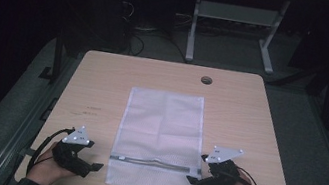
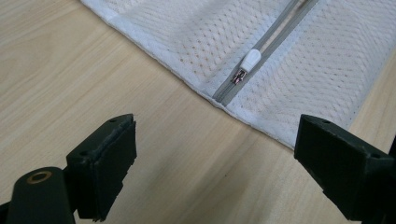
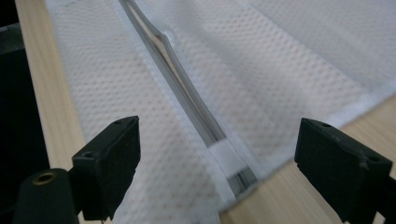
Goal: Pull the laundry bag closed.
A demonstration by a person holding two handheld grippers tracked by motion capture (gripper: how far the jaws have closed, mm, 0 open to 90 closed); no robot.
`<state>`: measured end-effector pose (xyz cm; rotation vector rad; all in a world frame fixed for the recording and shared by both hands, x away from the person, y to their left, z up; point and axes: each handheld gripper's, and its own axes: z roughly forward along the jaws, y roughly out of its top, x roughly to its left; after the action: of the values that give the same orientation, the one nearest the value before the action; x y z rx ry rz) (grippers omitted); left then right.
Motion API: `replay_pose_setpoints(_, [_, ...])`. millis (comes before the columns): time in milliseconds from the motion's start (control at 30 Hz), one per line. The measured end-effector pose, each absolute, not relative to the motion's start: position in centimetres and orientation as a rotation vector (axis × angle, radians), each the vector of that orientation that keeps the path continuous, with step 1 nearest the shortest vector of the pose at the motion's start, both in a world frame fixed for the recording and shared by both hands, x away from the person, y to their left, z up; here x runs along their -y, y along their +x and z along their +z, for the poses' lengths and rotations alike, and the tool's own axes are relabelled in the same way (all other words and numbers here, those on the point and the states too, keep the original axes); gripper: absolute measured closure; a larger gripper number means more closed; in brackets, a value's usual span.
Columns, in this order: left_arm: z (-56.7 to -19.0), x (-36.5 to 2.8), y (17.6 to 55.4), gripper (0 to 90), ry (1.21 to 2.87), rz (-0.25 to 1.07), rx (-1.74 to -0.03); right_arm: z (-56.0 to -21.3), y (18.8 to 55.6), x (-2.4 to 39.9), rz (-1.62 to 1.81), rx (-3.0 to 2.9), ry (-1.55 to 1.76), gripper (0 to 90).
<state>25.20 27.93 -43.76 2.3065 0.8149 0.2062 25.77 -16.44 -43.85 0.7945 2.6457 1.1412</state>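
A white mesh bag (image 1: 159,140) is laid flat on the wooden table (image 1: 104,77), with its long axis running from 12 o'clock to 6 o'clock in the high view. A grey zipper (image 1: 150,162) is seen crossing the bag from side to side near its 6 o'clock end. The bag is positioned between the two grippers.

The left gripper (image 1: 95,166) is held in a hand (image 1: 45,170) at the 8 o'clock corner of the table, just beside the bag's 9 o'clock edge and apart from it. In the left gripper view, its jaws are spread wide with bare table between them; nothing is gripped. The white zipper pull (image 2: 250,60) is located at 1 o'clock from the jaws, near the zipper's end at the bag's hem.

The right gripper (image 1: 192,180) is held at the 4 o'clock side of the bag, at the zipper's other end. In the right gripper view, its jaws are likewise spread wide and nothing is clamped. The bag's corner and the zipper end, covered by a white fabric tab (image 3: 229,158), are seen between the jaws. Whether the pads touch the mesh cannot be determined.

A round cable hole (image 1: 206,80) is found in the table at 12 o'clock, well apart from the bag.
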Motion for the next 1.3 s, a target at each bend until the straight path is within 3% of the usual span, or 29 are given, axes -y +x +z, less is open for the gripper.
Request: replay_pose_setpoints(1300, [-43.7, -27.9, 25.3, 13.1, 2.306, 0.170, -0.788, -43.3, 28.1, 6.6, 1.240, -2.772, 0.534, 26.2])
